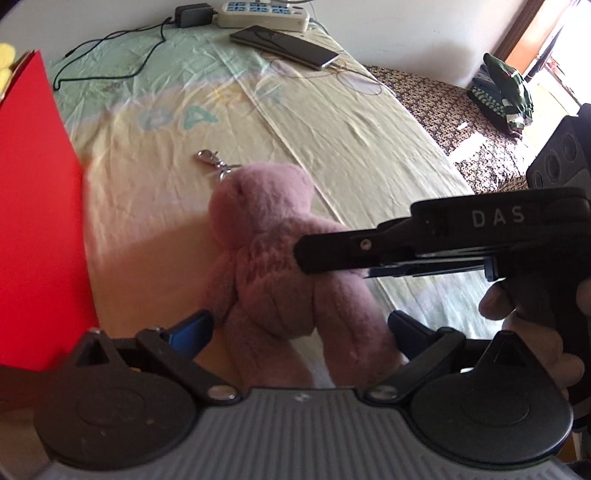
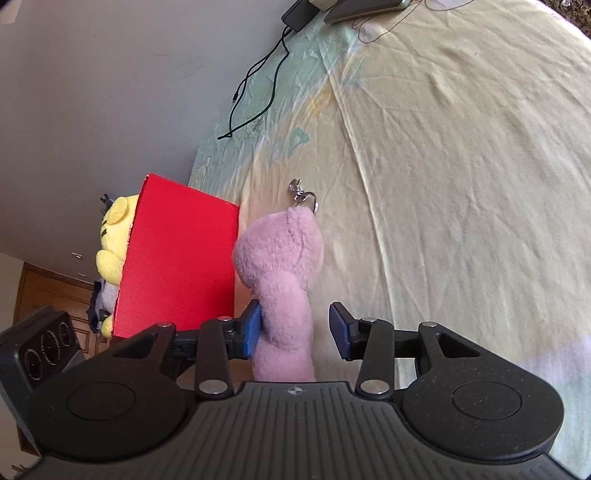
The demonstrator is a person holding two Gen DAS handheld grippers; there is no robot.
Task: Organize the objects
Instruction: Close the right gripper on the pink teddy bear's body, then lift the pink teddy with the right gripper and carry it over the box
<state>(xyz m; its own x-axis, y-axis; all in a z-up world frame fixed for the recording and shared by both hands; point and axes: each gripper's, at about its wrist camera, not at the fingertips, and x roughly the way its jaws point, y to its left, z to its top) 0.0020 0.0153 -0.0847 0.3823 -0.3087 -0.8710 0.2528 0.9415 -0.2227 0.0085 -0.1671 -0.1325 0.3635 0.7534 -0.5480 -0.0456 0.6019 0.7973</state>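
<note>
A pink plush bear (image 1: 280, 236) with a metal keyring clasp (image 1: 212, 160) lies on the pale yellow bedsheet (image 1: 369, 155), right beside a red box (image 1: 37, 221). My left gripper (image 1: 301, 325) is open and straddles the bear's legs. My right gripper (image 2: 295, 325) is open around a limb of the bear (image 2: 284, 280); its left pad (image 2: 253, 328) touches the fur and the right pad stands apart. In the left wrist view the right gripper (image 1: 301, 254) reaches in from the right over the bear's body. A yellow plush toy (image 2: 110, 240) sits inside the red box (image 2: 177, 266).
At the head of the bed lie a white power strip (image 1: 262, 13), a black adapter (image 1: 194, 14) with its cable (image 1: 110, 55), and a dark phone (image 1: 284, 46). Right of the sheet is a patterned cloth (image 1: 461, 122) with folded green clothes (image 1: 506, 92). A wall (image 2: 92, 92) runs behind the box.
</note>
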